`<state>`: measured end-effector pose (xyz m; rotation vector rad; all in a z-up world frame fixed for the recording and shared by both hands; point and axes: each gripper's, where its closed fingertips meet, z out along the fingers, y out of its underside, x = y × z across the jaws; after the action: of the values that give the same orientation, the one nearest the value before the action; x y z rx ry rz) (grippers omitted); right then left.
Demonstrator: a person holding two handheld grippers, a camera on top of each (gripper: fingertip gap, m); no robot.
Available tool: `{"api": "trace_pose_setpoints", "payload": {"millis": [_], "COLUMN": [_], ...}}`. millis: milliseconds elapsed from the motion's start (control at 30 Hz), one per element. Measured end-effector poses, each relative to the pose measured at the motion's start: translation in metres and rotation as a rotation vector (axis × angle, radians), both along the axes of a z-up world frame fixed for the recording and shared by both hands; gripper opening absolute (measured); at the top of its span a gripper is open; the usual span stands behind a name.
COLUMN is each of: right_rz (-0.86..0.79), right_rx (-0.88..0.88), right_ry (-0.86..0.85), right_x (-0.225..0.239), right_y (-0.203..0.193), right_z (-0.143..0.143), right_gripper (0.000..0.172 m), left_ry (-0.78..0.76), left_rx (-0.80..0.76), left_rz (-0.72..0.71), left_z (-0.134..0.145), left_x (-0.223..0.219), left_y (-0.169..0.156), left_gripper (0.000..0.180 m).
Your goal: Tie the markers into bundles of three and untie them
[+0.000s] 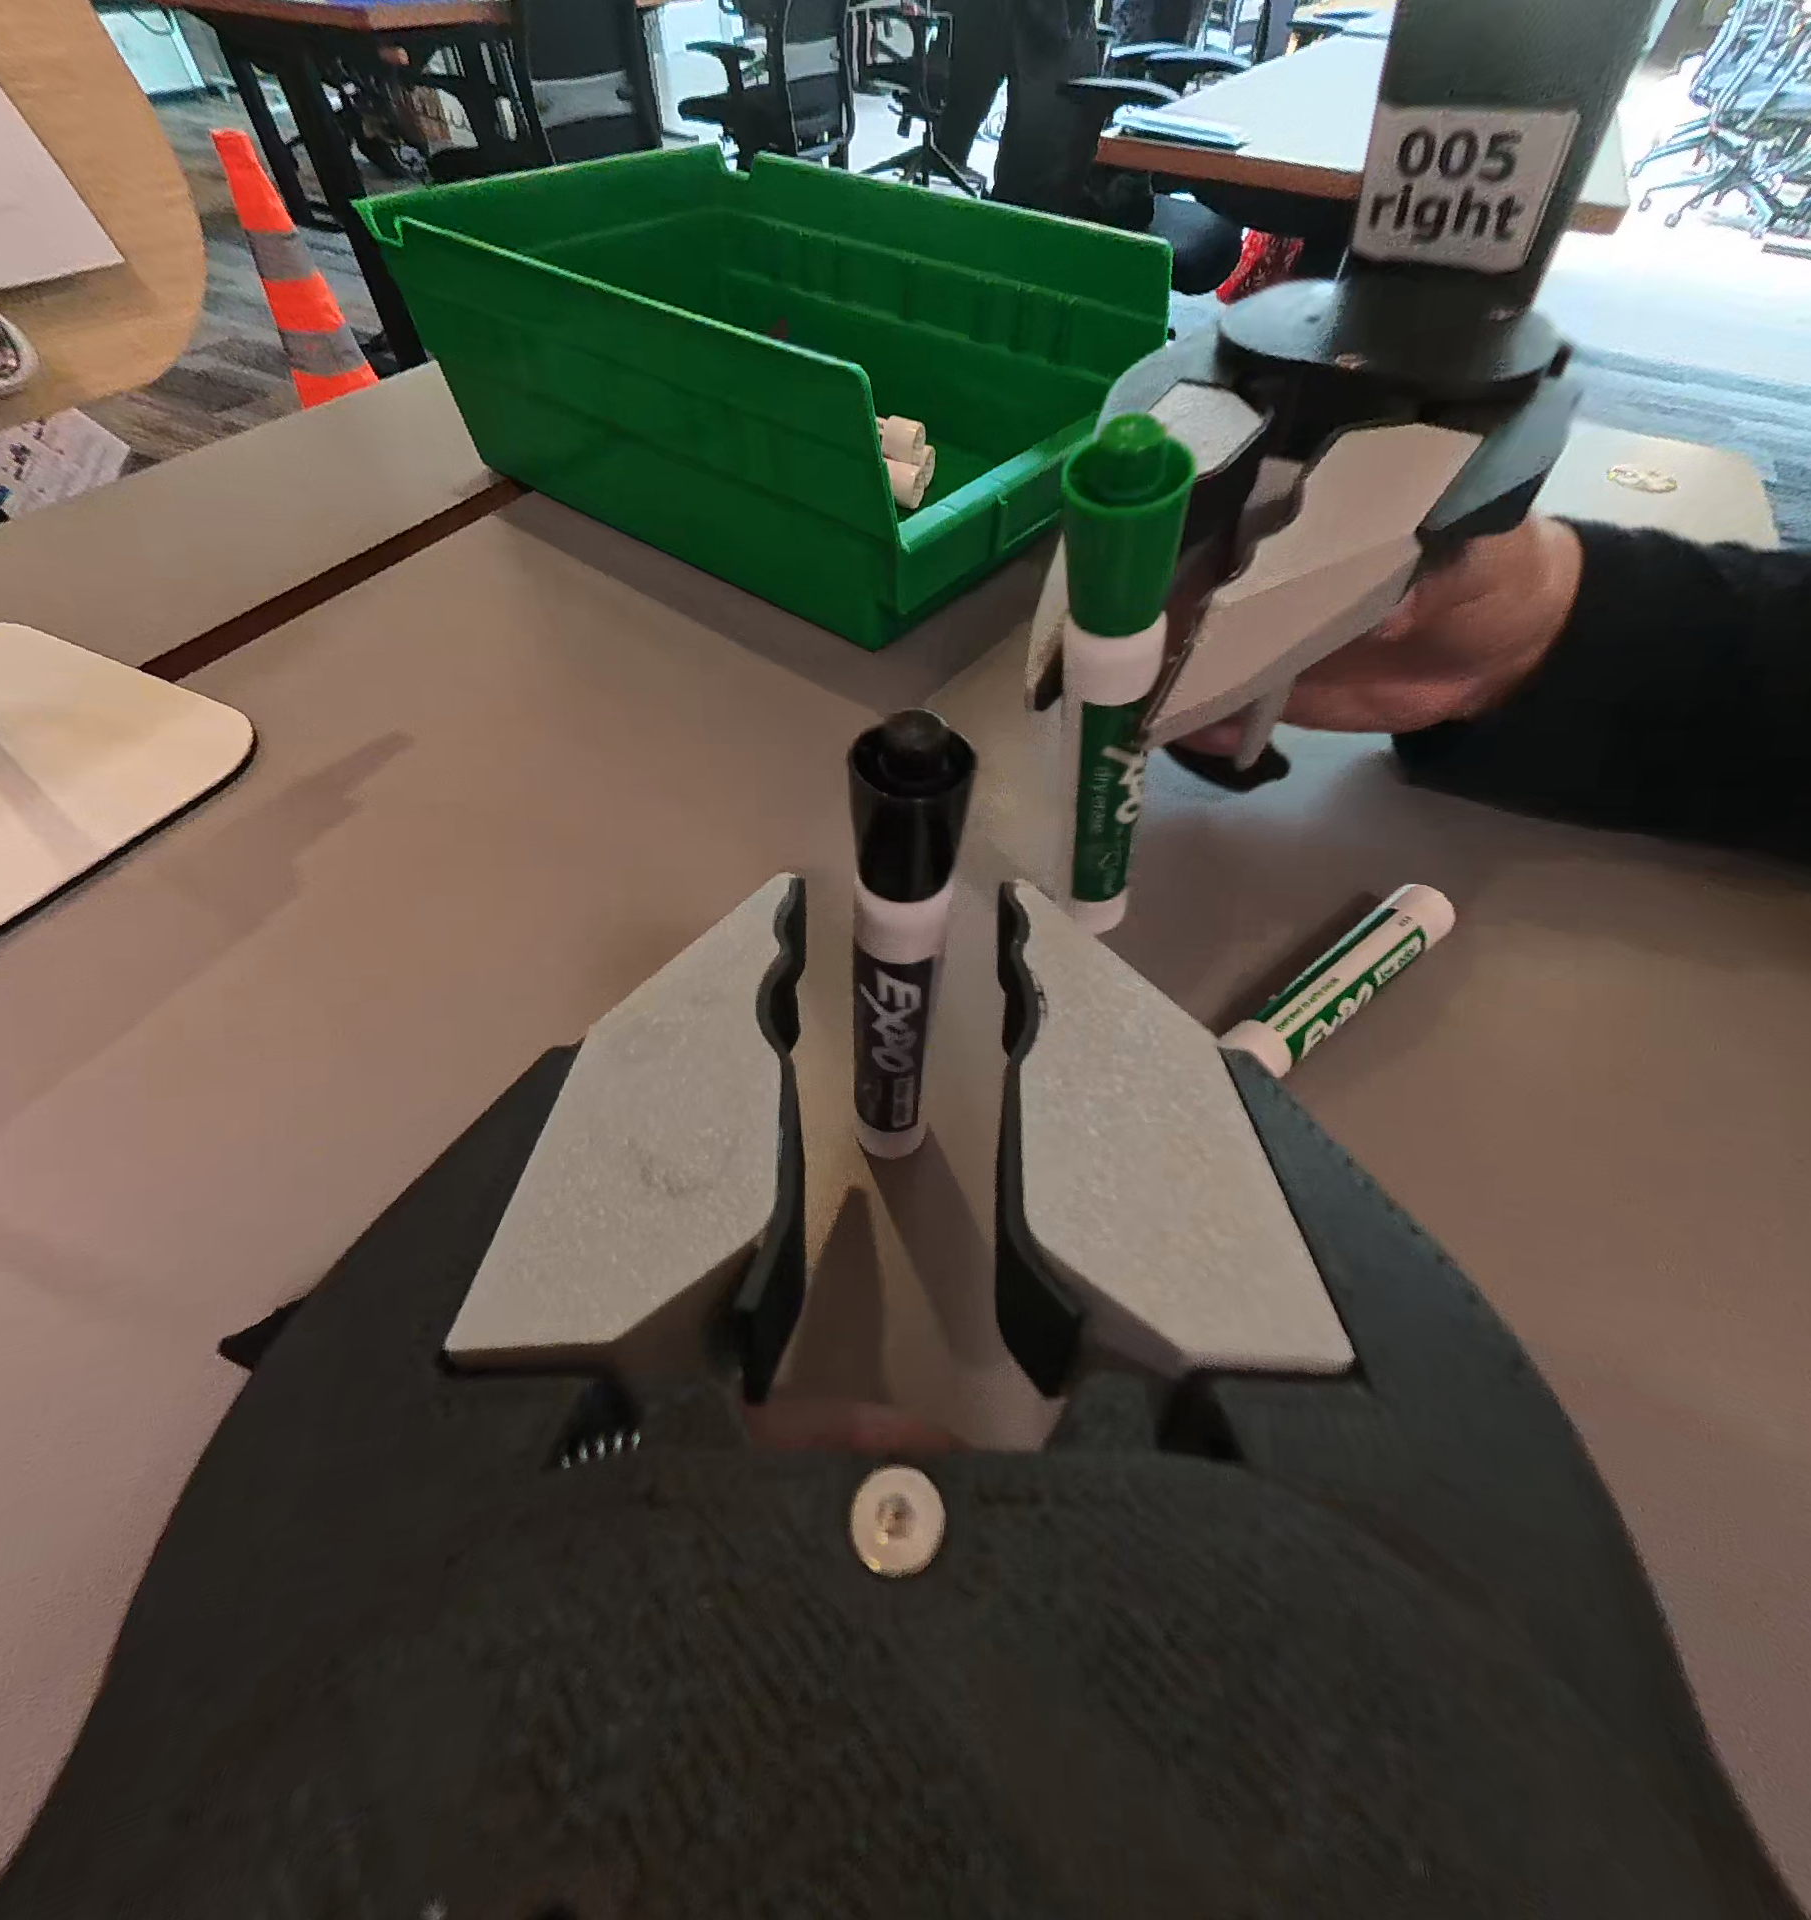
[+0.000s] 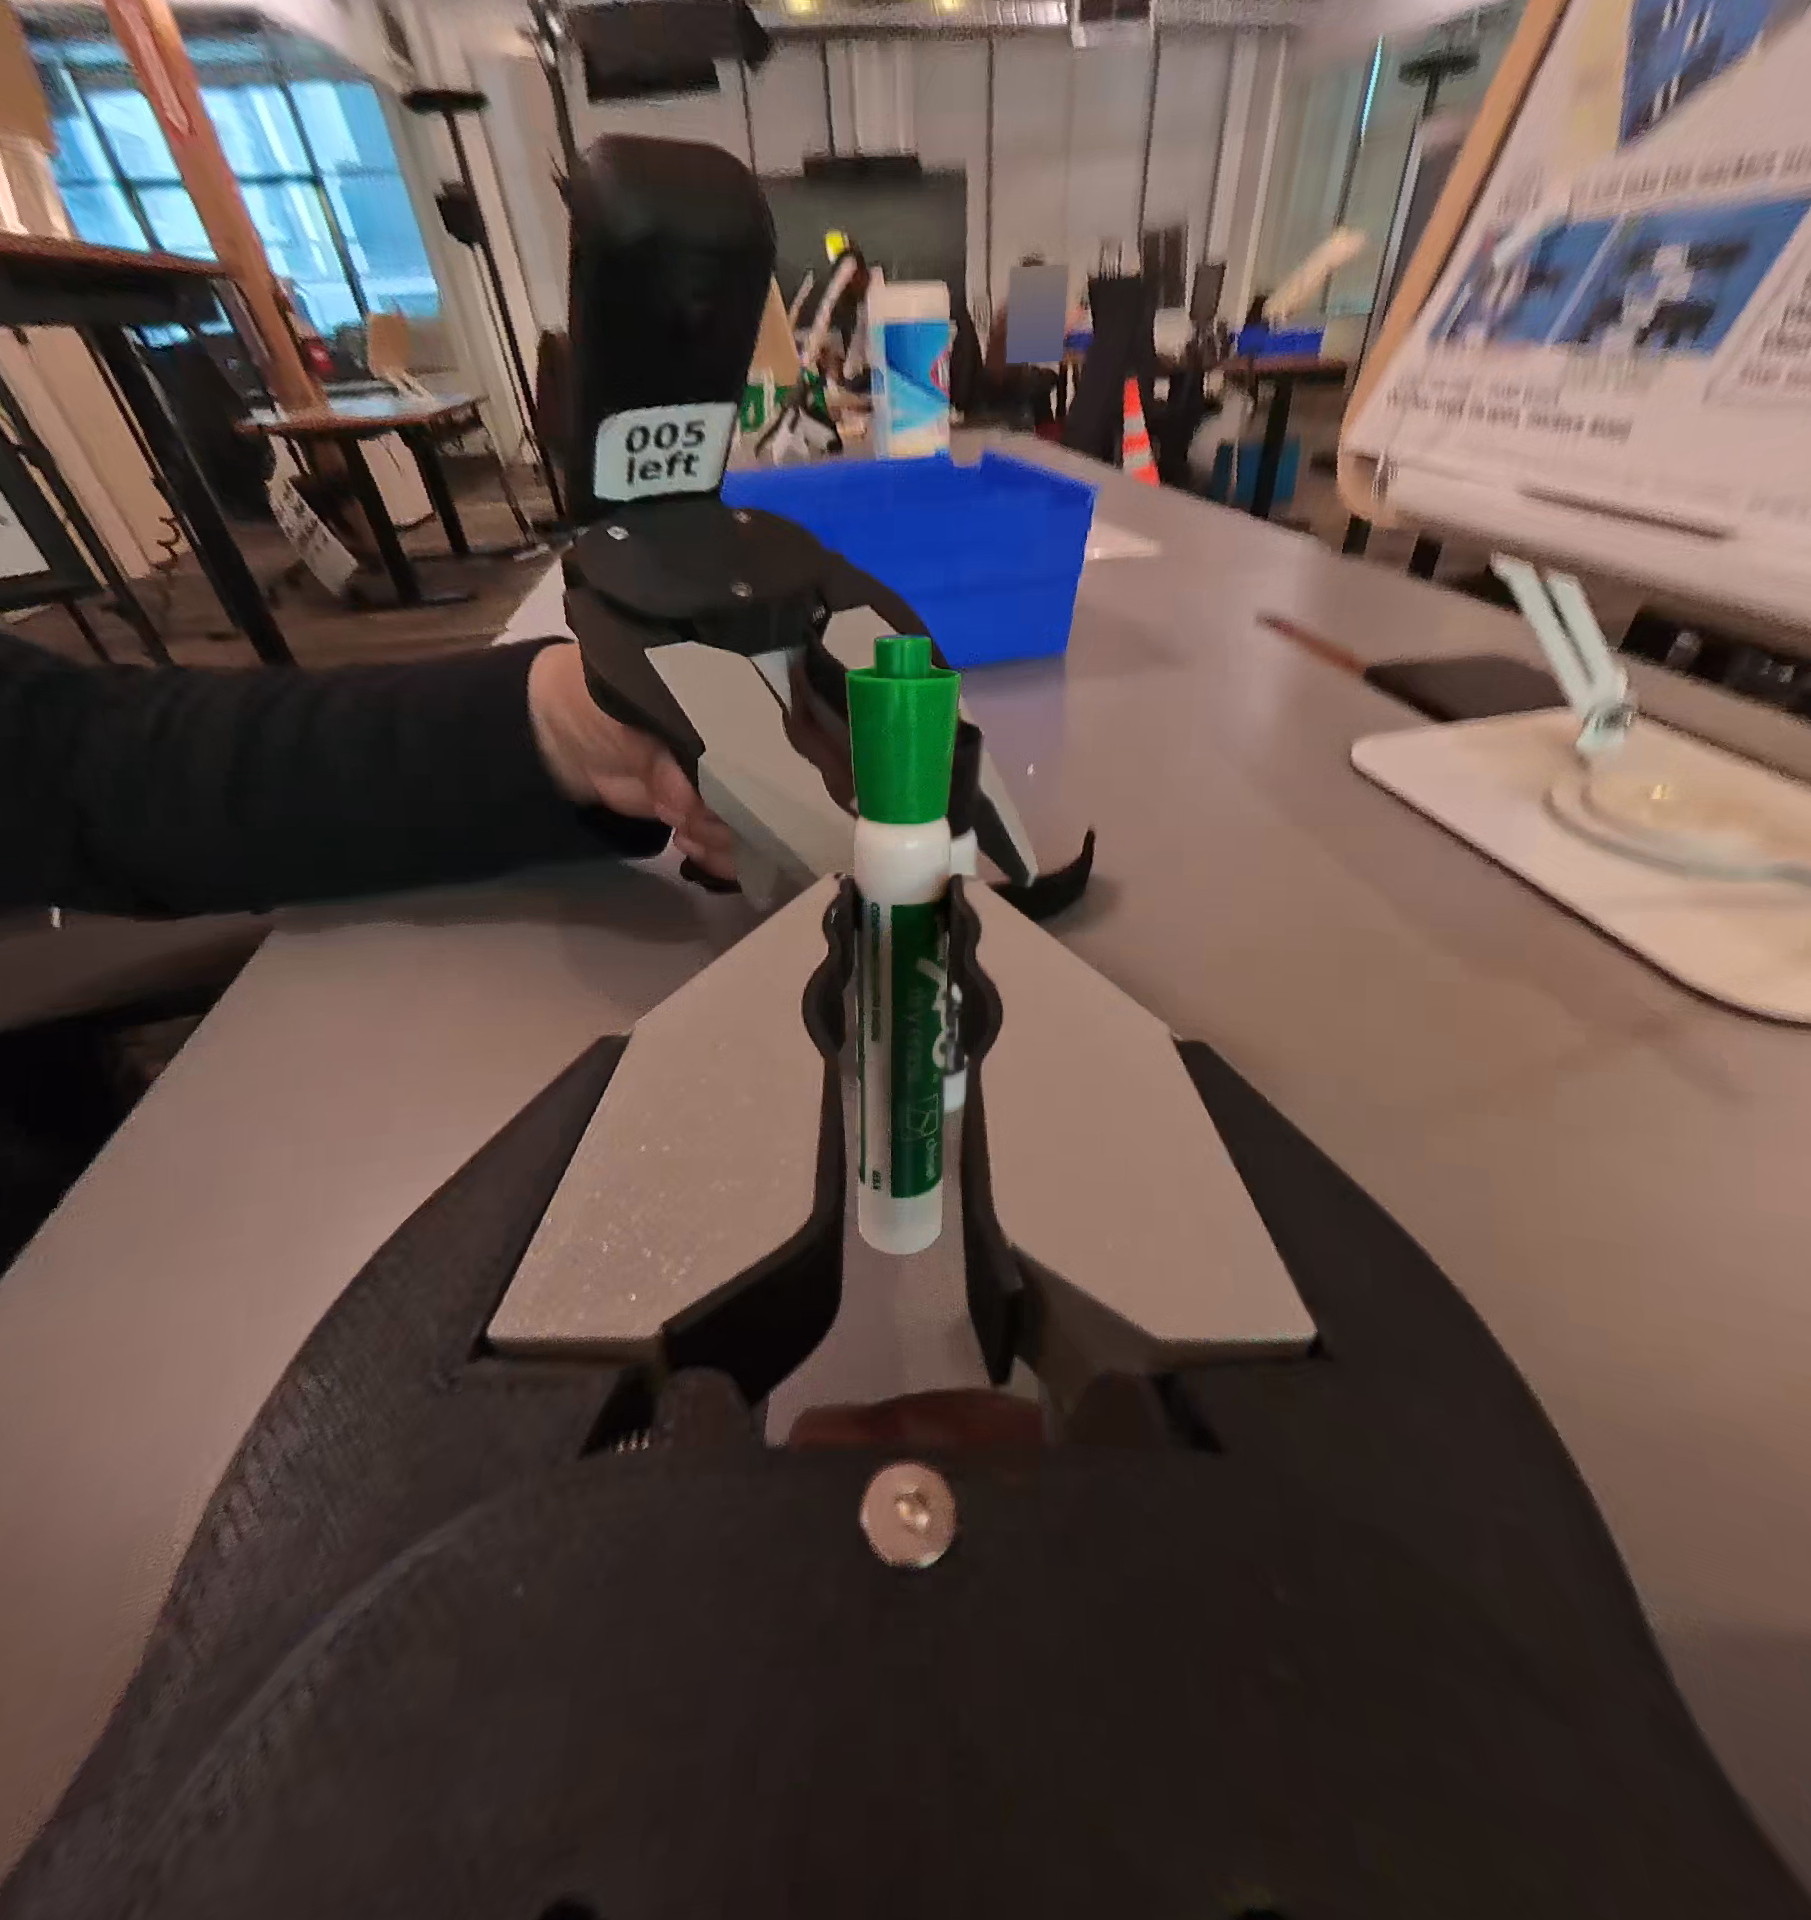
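Note:
A black marker stands upright on the grey table between the fingers of my left gripper. There is a gap on each side of it, so the jaws are open and do not press on it. My right gripper is shut on a green marker and holds it upright. In the left wrist view this gripper and its green marker are just right of and behind the black one. A second green marker lies flat on the table, to the right.
A green bin with several white-ended markers stands behind. A blue bin is farther along the table. A white stand base and a poster board are at one side. An orange cone stands on the floor. Spacing between my two grippers at the tips: around 4 cm.

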<state>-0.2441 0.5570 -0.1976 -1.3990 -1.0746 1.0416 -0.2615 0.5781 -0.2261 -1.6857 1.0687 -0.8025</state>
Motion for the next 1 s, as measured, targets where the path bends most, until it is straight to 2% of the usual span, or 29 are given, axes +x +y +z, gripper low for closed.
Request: {"api": "trace_pose_setpoints", "payload": {"millis": [133, 367, 600, 800, 1000], "right_rz": [0.049, 0.084, 0.064, 0.003, 0.02], "right_rx": [0.029, 0.035, -0.006, -0.047, -0.034], "right_ry": [-0.082, 0.0, 0.06, -0.047, -0.17], "right_x": [-0.018, -0.02, -0.018, -0.029, -0.044], "right_y": [0.002, 0.006, 0.025, 0.042, 0.044], "right_z": [-0.018, -0.007, 0.0, -0.016, -0.032], "right_gripper": [0.014, 0.014, 0.014, 0.014, 0.014], "left_ry": [-0.019, 0.005, 0.037, 0.049, 0.049], "left_rx": [-0.001, 0.024, 0.063, 0.073, 0.066], "left_rz": [0.004, 0.024, 0.027, 0.074, 0.113], "left_z": [0.004, -0.001, -0.005, -0.005, -0.006], "left_x": [-0.002, -0.007, -0.008, -0.022, -0.03], "left_y": [0.001, 0.007, 0.009, 0.02, 0.027], "left_gripper": [0.034, 0.017, 0.016, 0.016, 0.016]}}
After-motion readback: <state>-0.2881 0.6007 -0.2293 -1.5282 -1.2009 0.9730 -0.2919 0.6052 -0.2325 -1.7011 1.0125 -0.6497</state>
